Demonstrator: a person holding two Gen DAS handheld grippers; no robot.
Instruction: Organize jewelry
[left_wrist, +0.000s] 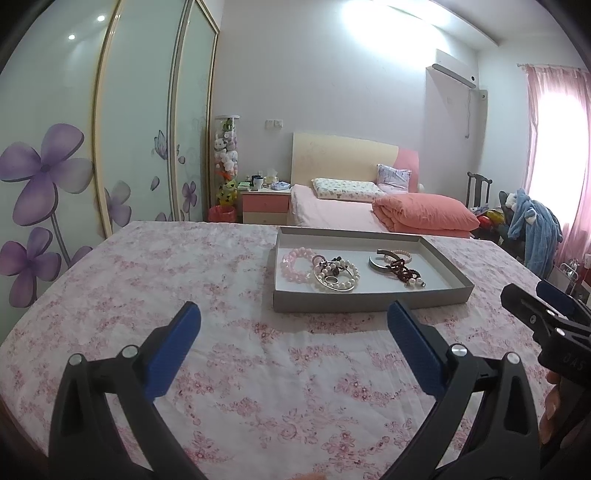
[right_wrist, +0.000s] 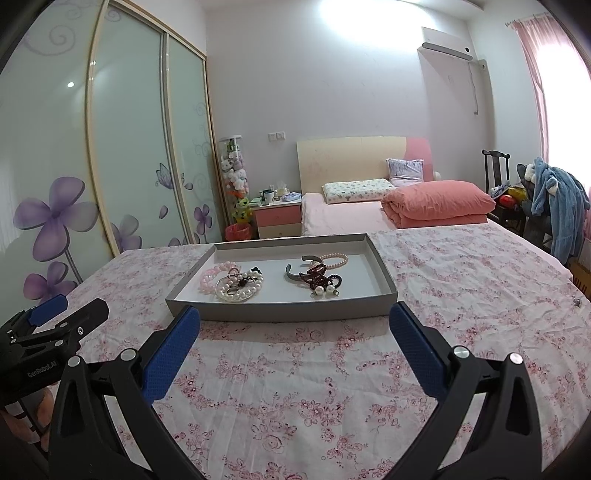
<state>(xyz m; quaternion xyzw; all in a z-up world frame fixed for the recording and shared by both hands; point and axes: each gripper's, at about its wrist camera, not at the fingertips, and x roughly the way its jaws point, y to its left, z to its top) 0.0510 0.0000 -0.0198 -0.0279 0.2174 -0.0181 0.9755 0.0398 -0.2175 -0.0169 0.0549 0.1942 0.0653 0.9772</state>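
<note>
While both grippers hover over the floral cloth (right_wrist: 295, 387) with fingers spread wide and empty, I see the grey tray (right_wrist: 280, 314) of tangled jewelry (right_wrist: 240, 284) lying just beyond them, long axis running left to right. My right gripper (right_wrist: 295, 332) faces it squarely and looks nearer; my left gripper (left_wrist: 293, 332) has it ahead and to the right.
</note>
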